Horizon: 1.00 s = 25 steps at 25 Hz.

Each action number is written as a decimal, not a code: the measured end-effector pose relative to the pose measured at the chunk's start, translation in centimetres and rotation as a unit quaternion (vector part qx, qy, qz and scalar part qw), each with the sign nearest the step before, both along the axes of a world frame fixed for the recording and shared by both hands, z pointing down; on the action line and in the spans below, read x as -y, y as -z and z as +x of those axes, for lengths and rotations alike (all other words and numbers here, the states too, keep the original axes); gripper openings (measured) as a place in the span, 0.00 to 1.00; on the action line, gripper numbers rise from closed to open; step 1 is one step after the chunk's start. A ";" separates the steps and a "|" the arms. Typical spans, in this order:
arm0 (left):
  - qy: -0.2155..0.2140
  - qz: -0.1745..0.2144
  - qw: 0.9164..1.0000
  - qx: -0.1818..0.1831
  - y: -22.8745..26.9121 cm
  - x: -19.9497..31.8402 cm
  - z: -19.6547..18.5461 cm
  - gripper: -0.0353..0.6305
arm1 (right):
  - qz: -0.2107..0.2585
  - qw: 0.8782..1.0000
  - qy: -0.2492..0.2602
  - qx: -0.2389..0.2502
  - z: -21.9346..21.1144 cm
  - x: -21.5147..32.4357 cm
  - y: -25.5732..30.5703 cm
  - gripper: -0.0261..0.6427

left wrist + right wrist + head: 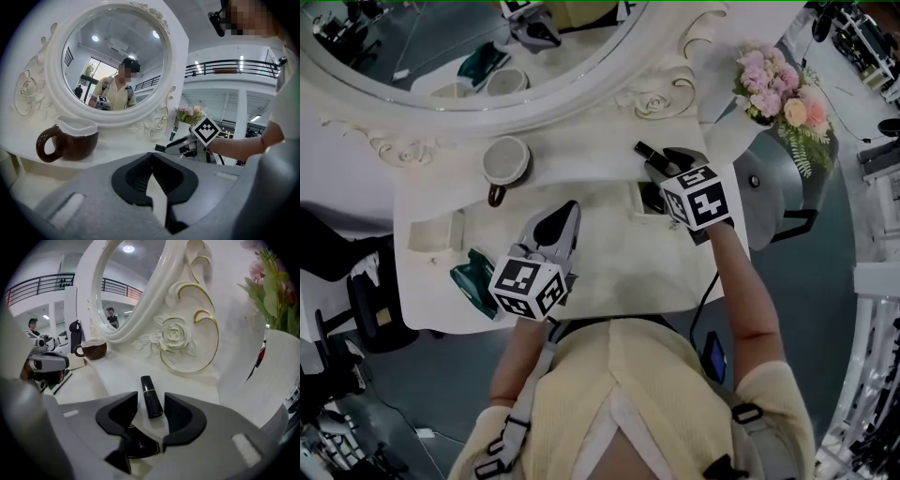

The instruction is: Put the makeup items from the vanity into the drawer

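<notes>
On the white worktop (609,272), just before the carved base of the round mirror (581,105), a black lipstick (151,397) with a thin gold band lay flat, its length pointing away toward the mirror frame. The right hand-held gripper (151,403) was tipped downward over it with its jaws spread. The lipstick lay in the gap between the two dark pads, and neither pad touched it. Beneath that hand-held gripper, nearer the person, a flat black thing with a gold edge (136,444) rested on the worktop; what it was could not be told.

The left hand-held gripper (150,157) was held near the middle of the worktop, well apart from the right one and aimed almost level toward the mirror. Its jaws were pressed together at the tips with nothing between them. A brown mug with a white rim (506,161) stood upright ahead of it and to its left, close to the mirror's base. A dark green item (472,274) lay at the left edge of the worktop, partly under the left marker cube.

A bunch of pink and peach flowers (783,89) stood at the far right corner, beside the mirror frame. The person, in a pale yellow top, stood against the near edge of the worktop, both arms reaching over it.
</notes>
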<state>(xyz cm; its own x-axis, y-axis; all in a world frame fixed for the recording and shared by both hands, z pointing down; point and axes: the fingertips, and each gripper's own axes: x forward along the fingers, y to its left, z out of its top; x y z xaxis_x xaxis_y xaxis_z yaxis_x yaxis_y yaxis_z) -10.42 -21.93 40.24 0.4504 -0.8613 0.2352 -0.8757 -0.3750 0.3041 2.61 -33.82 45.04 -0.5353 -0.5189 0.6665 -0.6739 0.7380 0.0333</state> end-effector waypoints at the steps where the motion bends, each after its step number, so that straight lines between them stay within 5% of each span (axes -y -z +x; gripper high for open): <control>1: 0.001 -0.001 1.000 0.000 0.0 0.0 -0.1 0.05 | -0.001 1.000 0.000 -0.002 0.0 0.1 -0.1 0.30; 8: 0.003 -0.003 1.000 0.001 -0.1 -0.1 -0.4 0.05 | -0.004 1.000 0.009 -0.005 -0.5 -0.3 -0.4 0.20; 25: -0.023 -0.002 1.000 -0.002 -0.3 0.0 1.0 0.05 | 0.019 0.999 0.040 0.015 0.2 -2.9 1.8 0.19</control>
<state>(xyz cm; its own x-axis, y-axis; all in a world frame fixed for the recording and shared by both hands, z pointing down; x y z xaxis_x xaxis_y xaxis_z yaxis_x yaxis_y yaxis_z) -9.45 -21.95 40.51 0.4906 -0.8385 0.2371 -0.8562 -0.4133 0.3101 2.81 -30.93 43.27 -0.5955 -0.4984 0.6301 -0.6145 0.7878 0.0424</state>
